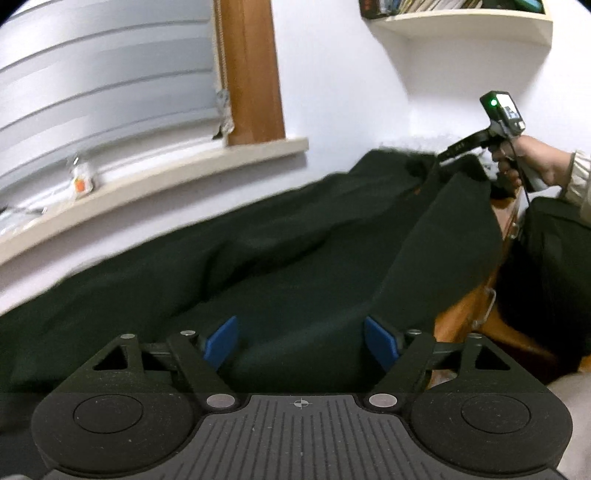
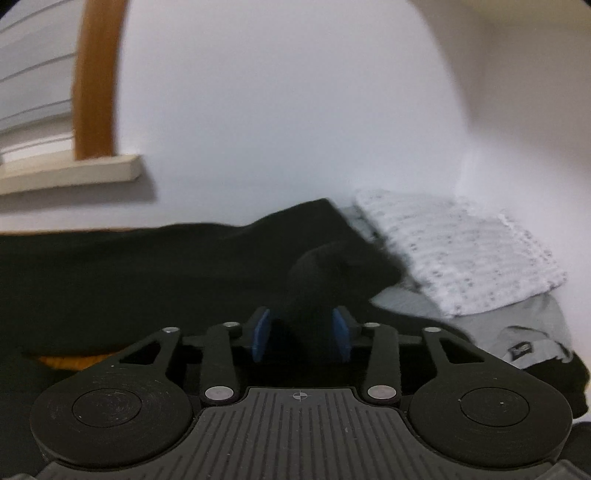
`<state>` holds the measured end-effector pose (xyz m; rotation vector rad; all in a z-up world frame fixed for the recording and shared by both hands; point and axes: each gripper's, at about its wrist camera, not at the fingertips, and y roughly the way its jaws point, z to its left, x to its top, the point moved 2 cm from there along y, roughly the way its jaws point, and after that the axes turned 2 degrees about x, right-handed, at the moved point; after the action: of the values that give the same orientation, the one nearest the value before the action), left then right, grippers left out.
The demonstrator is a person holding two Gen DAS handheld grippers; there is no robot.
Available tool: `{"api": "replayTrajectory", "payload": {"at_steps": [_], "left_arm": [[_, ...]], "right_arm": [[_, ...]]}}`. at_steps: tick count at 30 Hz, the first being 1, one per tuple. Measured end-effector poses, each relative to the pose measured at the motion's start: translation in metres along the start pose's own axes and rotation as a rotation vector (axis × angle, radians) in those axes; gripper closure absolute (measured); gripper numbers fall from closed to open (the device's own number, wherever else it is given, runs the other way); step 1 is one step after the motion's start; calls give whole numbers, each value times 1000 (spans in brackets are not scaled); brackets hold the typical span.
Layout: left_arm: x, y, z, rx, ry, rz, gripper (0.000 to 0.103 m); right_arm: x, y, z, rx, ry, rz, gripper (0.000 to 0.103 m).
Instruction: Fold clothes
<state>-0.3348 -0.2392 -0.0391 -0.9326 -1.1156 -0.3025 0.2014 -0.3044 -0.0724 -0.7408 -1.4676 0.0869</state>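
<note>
A large dark green garment [image 1: 280, 258] lies spread across the surface below the window sill. My left gripper [image 1: 301, 345] is open, its blue pads [image 1: 221, 345] wide apart just over the near part of the cloth. My right gripper [image 2: 301, 334] is shut on a bunched fold of the dark garment [image 2: 321, 280] and holds it up. The right gripper also shows in the left wrist view [image 1: 454, 149] at the garment's far corner, held by a hand.
A folded white knitted garment [image 2: 454, 251] lies on a grey garment [image 2: 517, 325] at the right near the wall. A wooden drawer front [image 1: 476, 306] with a metal handle sits under the cloth's right edge. A window sill [image 1: 155, 177] and a wall shelf [image 1: 461, 18] are behind.
</note>
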Motion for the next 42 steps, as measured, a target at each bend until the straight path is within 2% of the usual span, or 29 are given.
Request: {"api": "replayTrajectory", "payload": {"at_steps": [6, 10, 11, 12, 13, 14, 17, 20, 24, 28, 30, 31, 32, 33, 38, 40, 42], "left_arm": [[48, 45, 3, -76, 22, -19, 26], [71, 87, 0, -168, 11, 7, 33], [75, 98, -1, -190, 14, 14, 34], [79, 109, -4, -211, 17, 25, 34], [81, 119, -6, -228, 23, 36, 35], [83, 128, -8, -244, 29, 46, 36], [90, 156, -18, -288, 62, 81, 35], [98, 180, -33, -319, 102, 98, 32], [106, 200, -54, -355, 182, 90, 27], [108, 215, -63, -377, 218, 71, 24], [107, 220, -62, -414, 198, 73, 35], [105, 217, -61, -438, 182, 77, 68], [105, 213, -59, -465, 170, 77, 96], [106, 207, -56, -488, 155, 72, 95], [131, 156, -14, -438, -4, -110, 96], [140, 158, 4, -377, -56, -128, 96], [141, 180, 12, -259, -48, -75, 96]], "right_arm": [[16, 33, -11, 41, 75, 94, 49], [17, 60, 0, -18, 10, 162, 50], [16, 64, 0, -22, 0, 171, 59], [15, 64, -1, -2, 12, 170, 85], [14, 58, -4, 12, 32, 142, 90], [13, 48, -8, 16, 51, 100, 90], [11, -6, -19, -1, 74, -103, 91], [0, -57, -37, 8, 140, -240, 91], [-12, -97, -46, 25, 154, -338, 91], [-15, -115, -40, 37, 120, -383, 92], [-12, -122, -37, 34, 105, -403, 92], [-9, -124, -36, 37, 99, -408, 92], [-6, -128, -35, 39, 93, -416, 92], [-3, -132, -33, 38, 88, -426, 92], [33, -132, -27, 23, 91, -470, 92], [52, -108, -22, 26, 94, -439, 87], [69, -69, -9, 21, 59, -341, 70]]}}
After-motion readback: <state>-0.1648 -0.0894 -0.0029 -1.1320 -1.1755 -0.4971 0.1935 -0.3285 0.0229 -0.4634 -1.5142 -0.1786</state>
